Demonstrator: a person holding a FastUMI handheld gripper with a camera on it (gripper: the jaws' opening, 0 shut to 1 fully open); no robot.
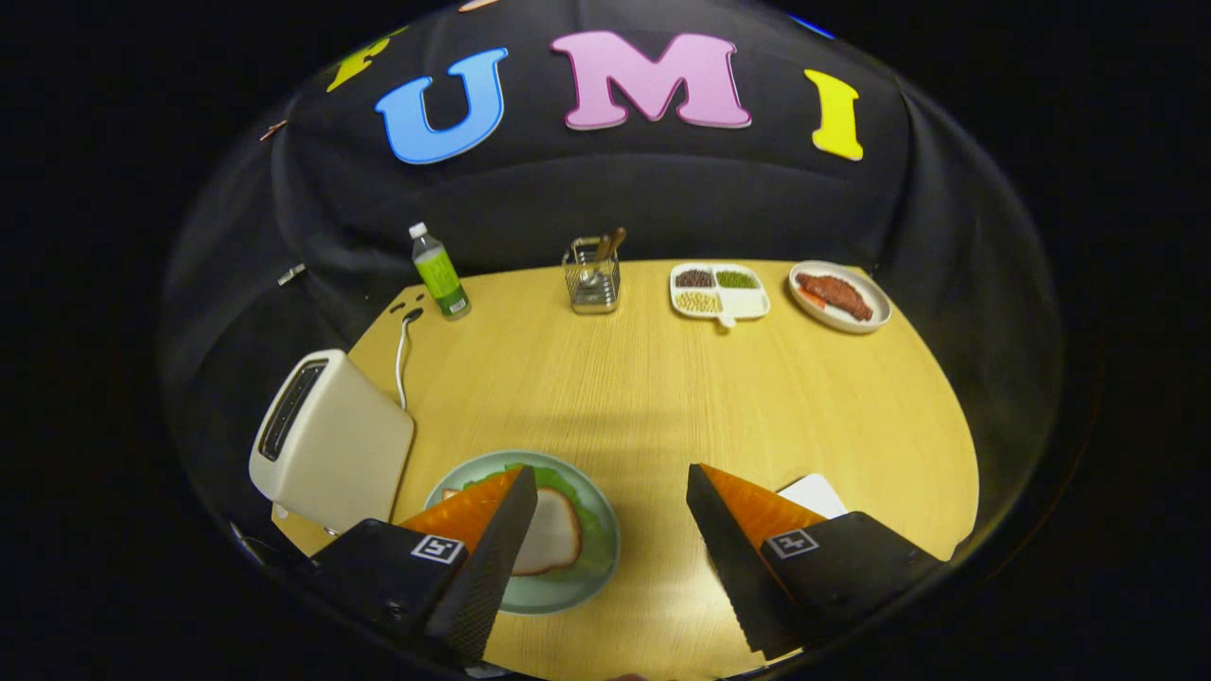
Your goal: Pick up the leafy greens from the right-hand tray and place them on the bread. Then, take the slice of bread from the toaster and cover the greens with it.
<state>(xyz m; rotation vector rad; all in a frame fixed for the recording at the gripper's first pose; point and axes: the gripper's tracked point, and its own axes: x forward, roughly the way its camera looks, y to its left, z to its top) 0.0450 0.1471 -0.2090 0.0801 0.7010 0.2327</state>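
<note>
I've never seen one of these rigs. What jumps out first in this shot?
The gripper fingers stand wide open, holding nothing. Beside the left one sits a green plate with leafy greens topped by bread. A cream toaster stands left of the plate.

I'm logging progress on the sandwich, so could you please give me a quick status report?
Gripper open, holding nothing, above the table. Bread slice lies on the leafy greens on the green plate, beside the toaster. Nothing in the way.
</note>
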